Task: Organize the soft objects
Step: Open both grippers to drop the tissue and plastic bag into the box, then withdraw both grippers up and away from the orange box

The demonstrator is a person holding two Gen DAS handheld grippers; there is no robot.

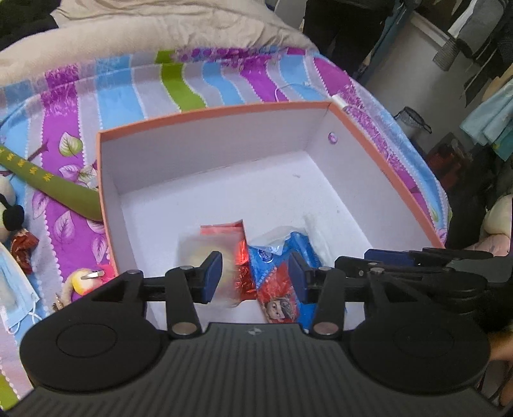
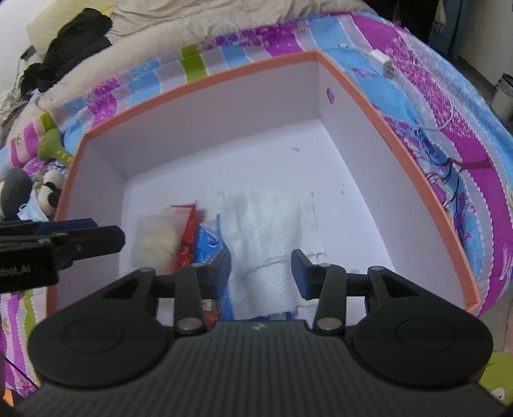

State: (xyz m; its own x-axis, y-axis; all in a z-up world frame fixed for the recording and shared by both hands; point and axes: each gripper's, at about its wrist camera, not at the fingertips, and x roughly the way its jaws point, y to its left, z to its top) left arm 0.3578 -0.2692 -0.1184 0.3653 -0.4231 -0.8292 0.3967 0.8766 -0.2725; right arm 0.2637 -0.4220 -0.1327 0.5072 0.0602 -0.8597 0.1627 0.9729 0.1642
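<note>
An orange-rimmed box [image 1: 211, 112] with a white inside sits on a striped bedspread; it also shows in the right wrist view [image 2: 198, 78]. Inside lie a clear bag with a pale soft lump [image 1: 195, 253], a red foil packet [image 1: 239, 253], a blue and red snack pack [image 1: 279, 288] and a white paper towel [image 2: 269, 224]. My left gripper [image 1: 255, 277] is open above the packets, holding nothing. My right gripper [image 2: 260, 272] is open above the paper towel, holding nothing. The left gripper's fingers [image 2: 80, 240] show at the left of the right wrist view.
On the bedspread left of the box lie a green plush piece [image 1: 57, 186], a panda toy [image 2: 49, 192], a blue face mask [image 1: 12, 288] and a small yellow and red toy [image 1: 83, 279]. A white charger with cable [image 2: 383, 65] lies right of the box. A beige duvet [image 1: 160, 25] lies behind.
</note>
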